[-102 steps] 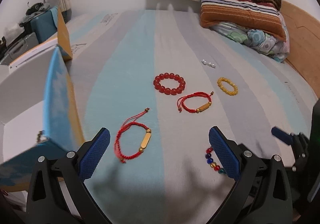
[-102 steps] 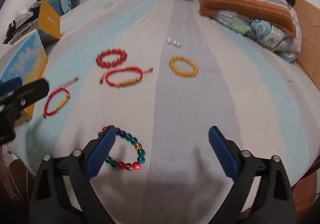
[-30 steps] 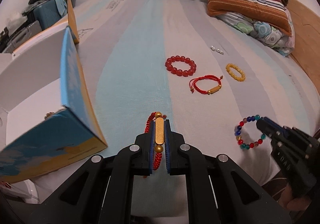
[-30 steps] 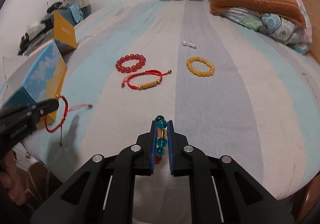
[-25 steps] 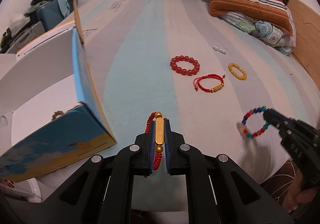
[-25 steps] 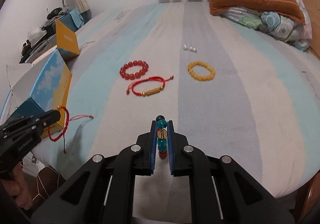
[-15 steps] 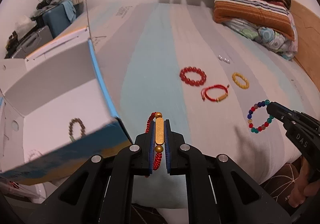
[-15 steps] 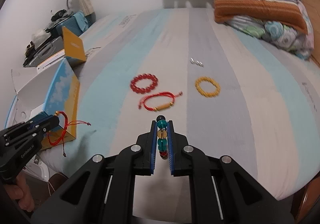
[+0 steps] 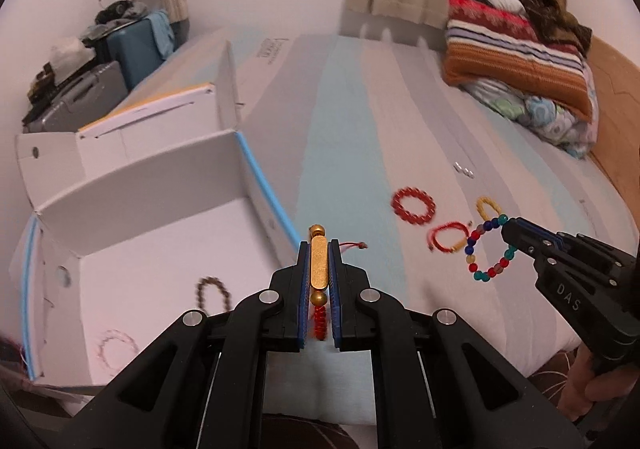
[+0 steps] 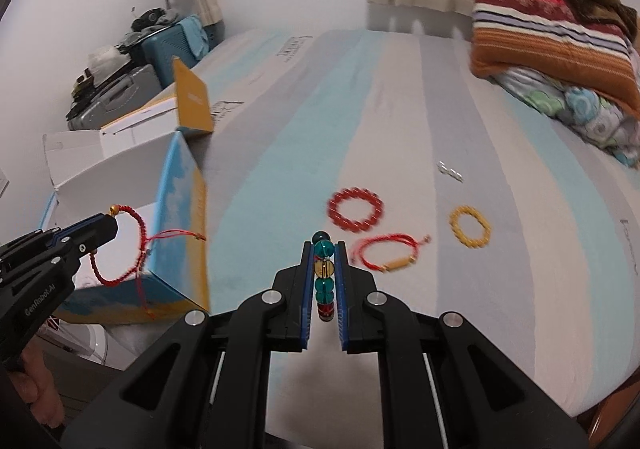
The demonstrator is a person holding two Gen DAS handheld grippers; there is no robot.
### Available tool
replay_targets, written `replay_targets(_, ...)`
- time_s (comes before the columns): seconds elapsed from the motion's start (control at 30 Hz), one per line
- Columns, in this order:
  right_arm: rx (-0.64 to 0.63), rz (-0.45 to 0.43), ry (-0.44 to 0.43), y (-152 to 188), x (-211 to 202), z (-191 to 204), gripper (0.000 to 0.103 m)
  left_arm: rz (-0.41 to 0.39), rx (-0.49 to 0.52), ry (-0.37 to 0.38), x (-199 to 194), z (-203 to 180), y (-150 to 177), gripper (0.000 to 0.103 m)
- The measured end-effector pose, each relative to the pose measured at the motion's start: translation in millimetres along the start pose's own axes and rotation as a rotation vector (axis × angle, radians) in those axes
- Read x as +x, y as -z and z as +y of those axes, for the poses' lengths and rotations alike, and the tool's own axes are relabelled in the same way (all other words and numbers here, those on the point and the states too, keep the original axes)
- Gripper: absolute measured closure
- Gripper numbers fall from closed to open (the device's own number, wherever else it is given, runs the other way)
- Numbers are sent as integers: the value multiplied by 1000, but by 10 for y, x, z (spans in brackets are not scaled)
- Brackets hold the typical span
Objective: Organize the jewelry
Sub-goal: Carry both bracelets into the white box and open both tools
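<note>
My left gripper (image 9: pixel 319 249) is shut on a red cord bracelet with a gold bar (image 9: pixel 319 267), held in the air near the right wall of an open white and blue box (image 9: pixel 256 173). It also shows in the right wrist view (image 10: pixel 120 249). My right gripper (image 10: pixel 323 249) is shut on a multicolour bead bracelet (image 10: pixel 323 269), held above the striped bed (image 10: pixel 400 109); it hangs as a loop in the left wrist view (image 9: pixel 489 249). The box holds a brown bead bracelet (image 9: pixel 212 291) and a pale pink one (image 9: pixel 116 345).
On the bed lie a red bead bracelet (image 10: pixel 355 209), a second red cord bracelet (image 10: pixel 386 251), a yellow bead bracelet (image 10: pixel 469 227) and small pearls (image 10: pixel 450 171). Pillows and blankets (image 10: pixel 552 37) are at the back right. Suitcases (image 9: pixel 100 73) stand left of the bed.
Both grippers closed on their bracelets and lifted them off the bed. The left one has swung left and up over the box edge; the right one has risen and moved left.
</note>
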State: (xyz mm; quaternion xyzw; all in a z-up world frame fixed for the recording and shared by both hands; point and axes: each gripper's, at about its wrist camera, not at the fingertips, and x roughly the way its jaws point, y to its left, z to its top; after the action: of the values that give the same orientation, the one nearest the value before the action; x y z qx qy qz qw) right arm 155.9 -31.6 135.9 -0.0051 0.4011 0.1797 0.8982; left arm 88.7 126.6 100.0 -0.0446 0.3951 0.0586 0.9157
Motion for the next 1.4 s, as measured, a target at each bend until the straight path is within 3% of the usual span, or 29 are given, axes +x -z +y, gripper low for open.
replay_targets(0.5, -138, -28, -90, -459, 124, 1208, 94, -37, -88, -137, -306, 1070, -49, 95)
replay_targets(0.83, -223, -6, -167, -460, 283, 2021, 94, 2, -180, -213, -355, 1794, 159, 95)
replay_targets(1.1, -272, 103, -189, -206, 621, 2456, 94, 126, -256, -258, -168, 2215, 419, 95)
replay_targets(1.4, -266, 262, -177, 3, 1033, 2567, 94, 227, -262, -203, 124, 2261, 647, 95)
